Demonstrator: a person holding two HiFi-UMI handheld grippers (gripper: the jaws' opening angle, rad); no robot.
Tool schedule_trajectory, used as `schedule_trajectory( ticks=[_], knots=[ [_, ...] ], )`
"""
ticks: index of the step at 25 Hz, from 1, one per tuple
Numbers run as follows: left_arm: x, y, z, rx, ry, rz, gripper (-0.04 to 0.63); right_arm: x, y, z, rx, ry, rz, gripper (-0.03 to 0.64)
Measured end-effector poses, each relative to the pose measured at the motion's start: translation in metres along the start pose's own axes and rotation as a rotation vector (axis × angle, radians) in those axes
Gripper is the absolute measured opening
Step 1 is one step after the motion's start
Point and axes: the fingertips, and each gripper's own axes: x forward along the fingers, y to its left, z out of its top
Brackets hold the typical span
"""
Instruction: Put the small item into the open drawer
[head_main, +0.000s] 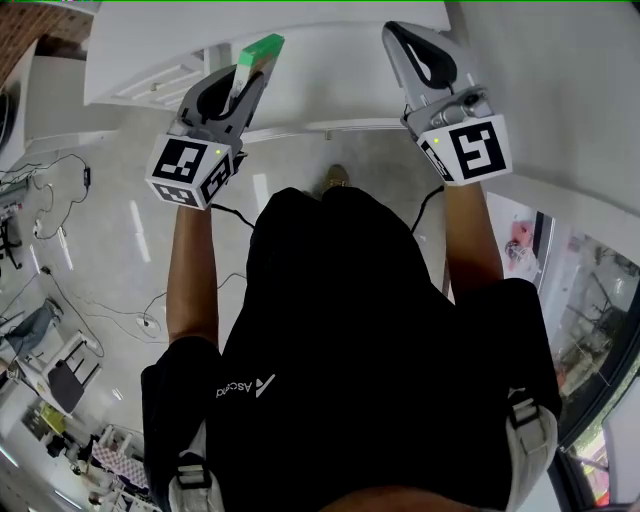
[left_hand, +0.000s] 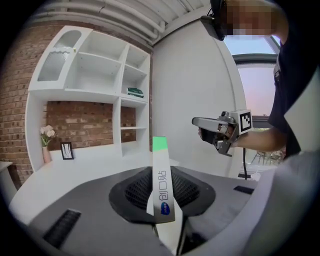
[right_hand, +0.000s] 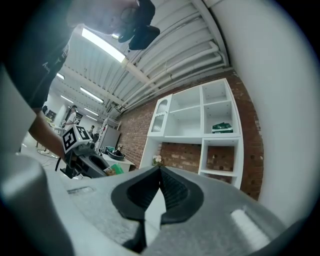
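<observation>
White slim pack with a green end (left_hand: 160, 165) = the small item. It is pinched low down between the jaws of the left gripper (head_main: 250, 85). It stands up past the fingertips, green end outermost, blue logo down near the pads. So it is held in the air, not lying on anything.

Right gripper (right_hand: 160, 172): jaws clenched tip to tip, nothing between them.

Person in a black shirt (head_main: 340, 330) holds both grippers out front, side by side and well apart, marker cubes toward the body. In the head view both tips reach over the edge of the white desk (head_main: 330, 100).

Ahead, beyond the desk top: white shelf unit (left_hand: 100, 85) against a brick wall (left_hand: 85, 120). A green box (left_hand: 135, 92) sits in one right-hand compartment. Flowers (left_hand: 47, 132) and a small picture frame (left_hand: 66, 150) stand at the back left of the desk.

Ridged white panel (head_main: 160, 80) just left of the left gripper might be the drawer. The head view is too warped there to say.
</observation>
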Motion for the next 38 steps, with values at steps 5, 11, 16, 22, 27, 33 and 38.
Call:
schedule_trajectory(
  ticks=[5,11,16,22,27,33,38],
  knots=[
    [0.027,0.006,-0.025,-0.008,0.091,-0.033,0.092,0.014,0.000,-0.014,0.027,0.037,0.010,0.002],
    [0.050,0.013,-0.054,-0.024,0.195,-0.080,0.092,0.026,0.000,-0.024,0.016,0.073,-0.005,0.002],
    [0.067,0.023,-0.086,-0.029,0.287,-0.114,0.092,0.038,0.005,-0.034,0.019,0.106,-0.006,0.002],
    [0.092,0.036,-0.125,-0.016,0.405,-0.133,0.092,0.053,0.003,-0.050,0.024,0.141,-0.014,0.002],
    [0.112,0.042,-0.154,0.004,0.492,-0.159,0.092,0.062,-0.002,-0.064,0.032,0.168,-0.026,0.002],
    [0.130,0.045,-0.186,0.027,0.571,-0.176,0.092,0.063,-0.008,-0.075,0.038,0.198,-0.037,0.002],
    [0.143,0.049,-0.208,0.037,0.629,-0.176,0.092,0.064,-0.015,-0.084,0.043,0.212,-0.049,0.002]
  ],
)
